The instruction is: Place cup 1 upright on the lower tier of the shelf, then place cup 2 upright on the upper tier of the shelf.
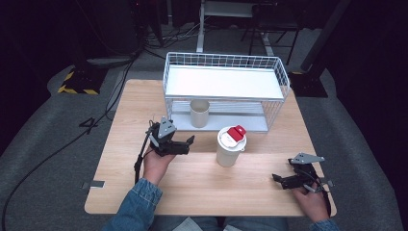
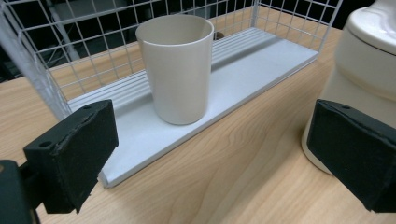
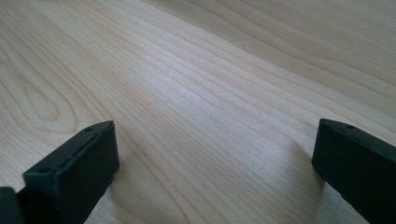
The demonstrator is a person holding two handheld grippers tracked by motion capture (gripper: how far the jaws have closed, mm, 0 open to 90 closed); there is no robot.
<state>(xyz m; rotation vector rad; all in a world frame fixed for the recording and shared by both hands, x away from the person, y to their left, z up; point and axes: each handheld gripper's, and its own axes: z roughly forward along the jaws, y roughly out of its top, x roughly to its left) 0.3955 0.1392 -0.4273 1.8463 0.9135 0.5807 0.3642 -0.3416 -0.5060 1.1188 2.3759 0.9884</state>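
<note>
Right gripper [image 1: 284, 180] sits low over the light wooden desk [image 1: 202, 192], jaws wide, empty. Left gripper [image 1: 185, 144] (also wide) is nearer: cream lidded cup with red tab [image 1: 231, 146] just right, beige tumbler [image 2: 176, 67] ahead on the white wire shelf rack [image 1: 226, 84].

Place: lab or studio
Signs: dark room, floor cables [image 1: 57, 149], stand with hazard-striped base [image 1: 77, 83], lone wooden table [image 1: 144, 192]

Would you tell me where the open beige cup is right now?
The beige cup stands upright on the wire rack's lower shelf, left of centre in the high view, behind the lidded cup.
</note>
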